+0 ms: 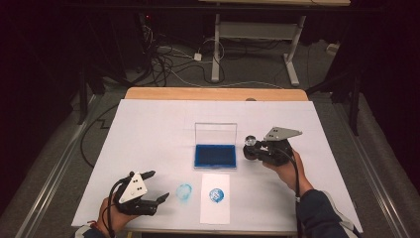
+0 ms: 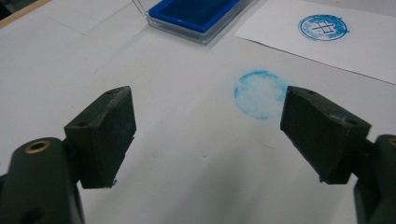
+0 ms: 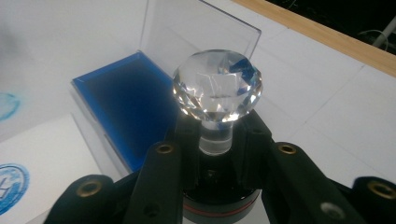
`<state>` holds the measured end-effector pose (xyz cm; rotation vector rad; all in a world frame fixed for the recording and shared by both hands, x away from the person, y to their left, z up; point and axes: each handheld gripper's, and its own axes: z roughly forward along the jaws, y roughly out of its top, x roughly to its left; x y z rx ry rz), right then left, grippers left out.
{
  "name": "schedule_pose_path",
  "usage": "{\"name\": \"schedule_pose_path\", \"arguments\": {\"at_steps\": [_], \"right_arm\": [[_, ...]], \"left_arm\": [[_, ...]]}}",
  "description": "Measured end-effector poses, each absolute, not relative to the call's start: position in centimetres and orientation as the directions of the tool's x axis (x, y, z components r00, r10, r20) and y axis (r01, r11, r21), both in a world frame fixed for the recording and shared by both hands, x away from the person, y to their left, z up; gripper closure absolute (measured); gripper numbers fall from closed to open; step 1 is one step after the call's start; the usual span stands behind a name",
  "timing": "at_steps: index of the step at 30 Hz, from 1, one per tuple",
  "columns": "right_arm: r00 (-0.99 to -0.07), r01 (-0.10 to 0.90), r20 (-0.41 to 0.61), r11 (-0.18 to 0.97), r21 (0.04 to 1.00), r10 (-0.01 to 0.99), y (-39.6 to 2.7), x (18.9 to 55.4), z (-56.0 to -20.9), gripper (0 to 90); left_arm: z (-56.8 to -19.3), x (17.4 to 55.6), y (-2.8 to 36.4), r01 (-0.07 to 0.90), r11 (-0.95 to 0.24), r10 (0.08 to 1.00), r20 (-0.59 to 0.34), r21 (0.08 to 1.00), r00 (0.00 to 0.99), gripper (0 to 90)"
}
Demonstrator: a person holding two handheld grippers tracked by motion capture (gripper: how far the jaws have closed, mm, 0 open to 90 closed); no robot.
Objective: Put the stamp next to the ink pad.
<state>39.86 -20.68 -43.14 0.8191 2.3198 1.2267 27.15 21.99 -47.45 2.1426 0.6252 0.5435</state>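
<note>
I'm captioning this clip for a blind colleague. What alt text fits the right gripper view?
The right gripper is shut on a stamp with a clear faceted crystal knob, right of an open blue ink pad whose clear lid stands up. A blue round stamp print marks the white paper at lower left.

Right tool (image 3: pixel 215 154) clamped on crystal-topped stamp (image 3: pixel 217 88), open blue ink pad (image 3: pixel 126 109) behind, stamped paper (image 3: pixel 42 154) at left
</note>
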Motion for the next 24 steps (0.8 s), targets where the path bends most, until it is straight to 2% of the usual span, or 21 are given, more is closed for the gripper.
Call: {"name": "schedule_pose_path", "arguments": {"at_steps": [20,22,24], "right_arm": [[-0.766,0.368,-0.064,0.517,0.773,0.640,-19.1,41.4,-45.4,74.2],[-0.768,0.377,-0.050,0.514,0.770,0.639,-19.4,41.3,-45.5,73.2],[-0.765,0.399,-0.046,0.529,0.749,0.643,-19.6,41.3,-45.7,67.9]], "left_arm": [[-47.5,27.1,22.0,0.243,-0.544,0.596,0.166,0.803,0.786,17.4],[-47.4,27.1,22.0,0.241,-0.543,0.596,0.167,0.804,0.785,17.4],[-47.4,27.1,22.0,0.241,-0.543,0.596,0.167,0.804,0.786,17.4]]}}
